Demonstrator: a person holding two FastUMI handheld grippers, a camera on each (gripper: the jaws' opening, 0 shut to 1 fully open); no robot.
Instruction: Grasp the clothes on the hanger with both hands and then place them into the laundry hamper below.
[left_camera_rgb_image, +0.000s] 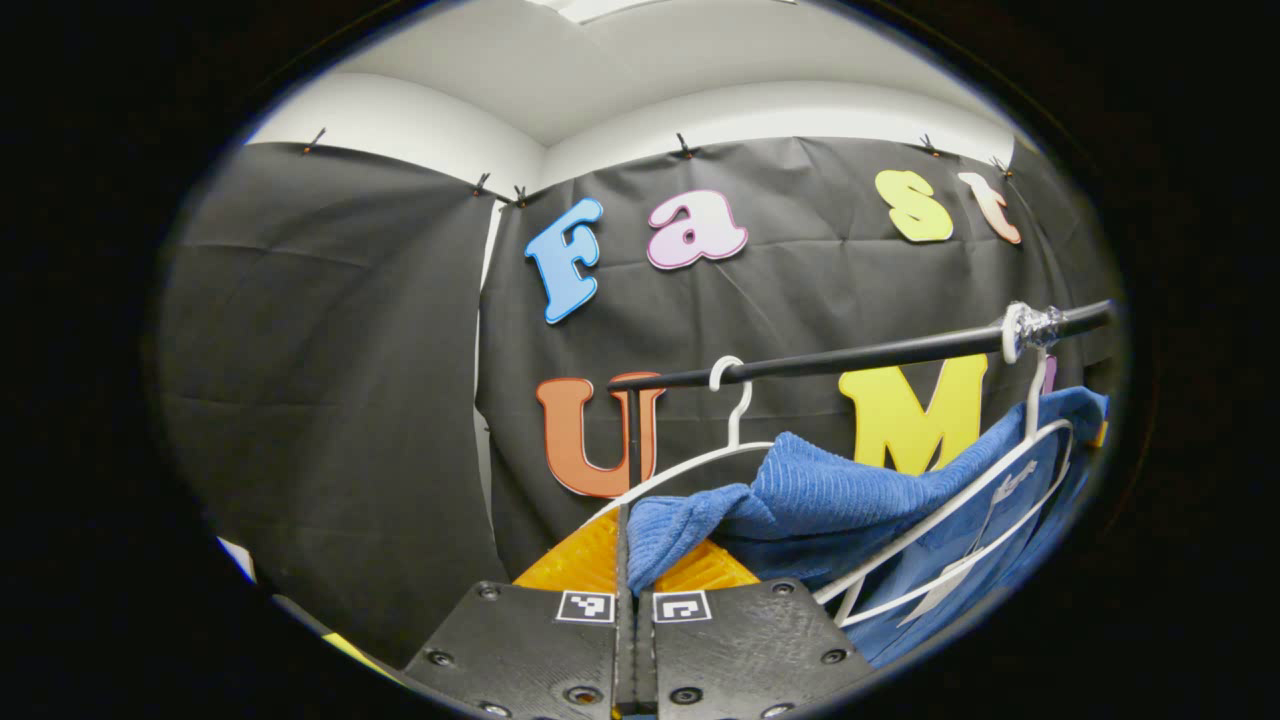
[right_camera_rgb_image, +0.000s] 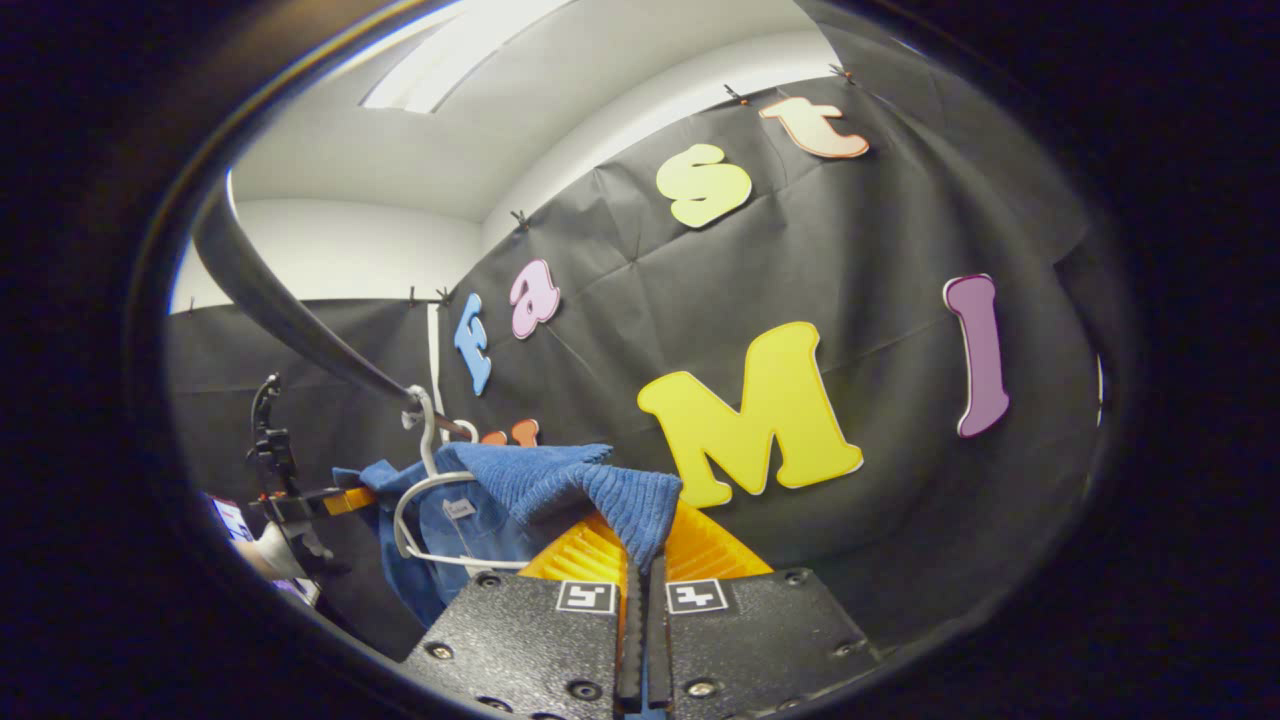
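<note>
A blue ribbed cloth (left_camera_rgb_image: 830, 490) lies draped over a white hanger (left_camera_rgb_image: 735, 400) that hangs from a black rail (left_camera_rgb_image: 850, 357). My left gripper (left_camera_rgb_image: 634, 575) is shut on one corner of this cloth, pinching it between its fingers. In the right gripper view the same cloth (right_camera_rgb_image: 560, 475) stretches from the hanger (right_camera_rgb_image: 425, 490) towards me, and my right gripper (right_camera_rgb_image: 640, 580) is shut on its near corner. At the far end of the cloth I can see the left gripper (right_camera_rgb_image: 335, 498), small, with a hand behind it.
A second white hanger carries a blue shirt (left_camera_rgb_image: 1010, 520) just right of the cloth on the rail; the shirt (right_camera_rgb_image: 450, 540) hangs behind the cloth in the right gripper view. The rail (right_camera_rgb_image: 270, 290) arcs overhead to the left. Black booth cloth stands close behind.
</note>
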